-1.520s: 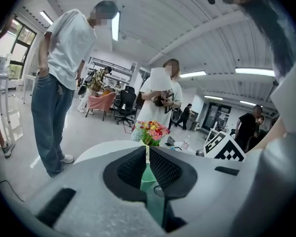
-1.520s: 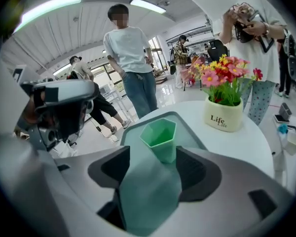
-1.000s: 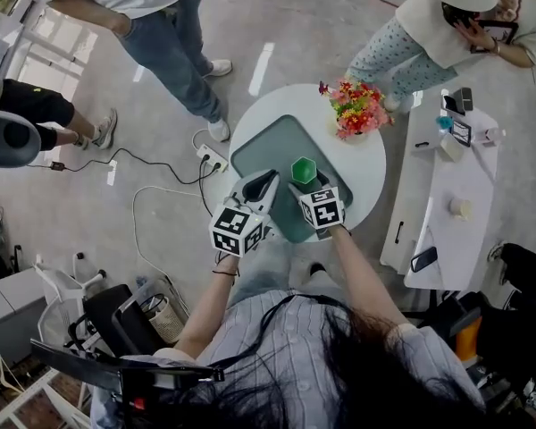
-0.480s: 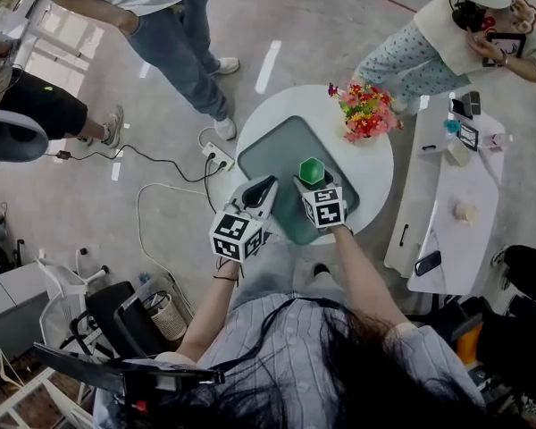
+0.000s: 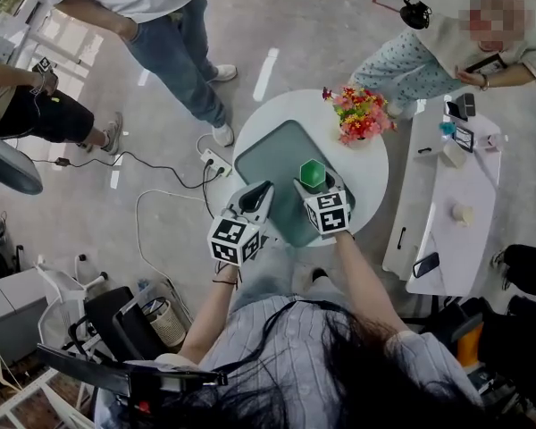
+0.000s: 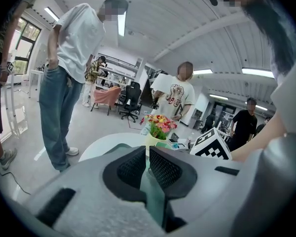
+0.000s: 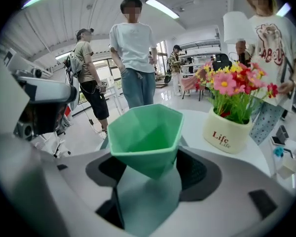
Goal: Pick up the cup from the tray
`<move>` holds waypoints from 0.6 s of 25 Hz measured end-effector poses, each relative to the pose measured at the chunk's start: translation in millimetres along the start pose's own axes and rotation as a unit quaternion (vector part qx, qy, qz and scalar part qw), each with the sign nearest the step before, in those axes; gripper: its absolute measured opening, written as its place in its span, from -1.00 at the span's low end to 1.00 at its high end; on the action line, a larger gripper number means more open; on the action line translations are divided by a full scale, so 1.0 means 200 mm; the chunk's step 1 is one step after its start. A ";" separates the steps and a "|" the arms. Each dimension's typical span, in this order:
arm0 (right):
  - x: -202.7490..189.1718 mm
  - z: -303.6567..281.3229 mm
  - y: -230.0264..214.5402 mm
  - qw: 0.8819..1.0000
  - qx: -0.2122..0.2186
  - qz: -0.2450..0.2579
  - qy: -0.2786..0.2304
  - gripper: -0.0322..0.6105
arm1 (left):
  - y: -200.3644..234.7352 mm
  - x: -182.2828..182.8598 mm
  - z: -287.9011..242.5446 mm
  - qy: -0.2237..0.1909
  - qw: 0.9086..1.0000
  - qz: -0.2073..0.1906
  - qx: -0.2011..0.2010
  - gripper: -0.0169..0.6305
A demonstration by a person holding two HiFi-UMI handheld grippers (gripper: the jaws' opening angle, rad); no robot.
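Cup upright on the tray, straddled by the right gripper, not yet lifted.

Green, faceted, tapering from a wide rim to a narrow foot. Empty as far as can be seen into it, so probably light; by the look rigid and smooth, with slanted faces apt to slip under a hard squeeze. Best taken on two opposite flats just under the rim, pads level, pressure modest. Right jaws wide apart, one on each side of the lower body and close to it, no squeeze evident. Left gripper near the tray's near edge, jaws almost together with only a thin slit between, holding nothing. Flower pot well apart, on the far side of the table.
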State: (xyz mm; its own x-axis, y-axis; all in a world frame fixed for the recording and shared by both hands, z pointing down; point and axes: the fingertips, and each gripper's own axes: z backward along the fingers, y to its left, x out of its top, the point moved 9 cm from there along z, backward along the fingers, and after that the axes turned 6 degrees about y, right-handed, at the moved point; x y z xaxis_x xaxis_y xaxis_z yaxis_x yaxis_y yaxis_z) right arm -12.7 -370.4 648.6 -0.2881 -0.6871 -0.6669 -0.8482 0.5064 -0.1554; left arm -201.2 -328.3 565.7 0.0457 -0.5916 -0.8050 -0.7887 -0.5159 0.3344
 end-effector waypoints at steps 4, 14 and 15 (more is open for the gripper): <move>0.06 0.12 0.00 1.000 0.004 0.016 -0.010 0.11 | -0.04 0.01 0.00 -0.005 1.000 -0.003 0.000 -0.90; 0.11 0.48 0.03 0.999 0.024 0.009 -0.034 0.11 | -0.20 0.02 0.02 -0.022 1.000 -0.003 -0.002 -0.90; 0.10 0.51 0.03 0.999 0.025 0.008 -0.034 0.11 | -0.22 0.02 0.01 -0.022 1.000 -0.005 -0.003 -0.90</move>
State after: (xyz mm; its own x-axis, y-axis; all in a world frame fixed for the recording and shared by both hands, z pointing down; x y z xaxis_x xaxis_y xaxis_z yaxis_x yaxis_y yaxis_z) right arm 22.7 -328.2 559.4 -0.2694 -0.6431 -0.7168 -0.8198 0.5437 -0.1797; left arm -167.6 -305.6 546.5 0.0254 -0.5587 -0.8290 -0.7846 -0.5250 0.3298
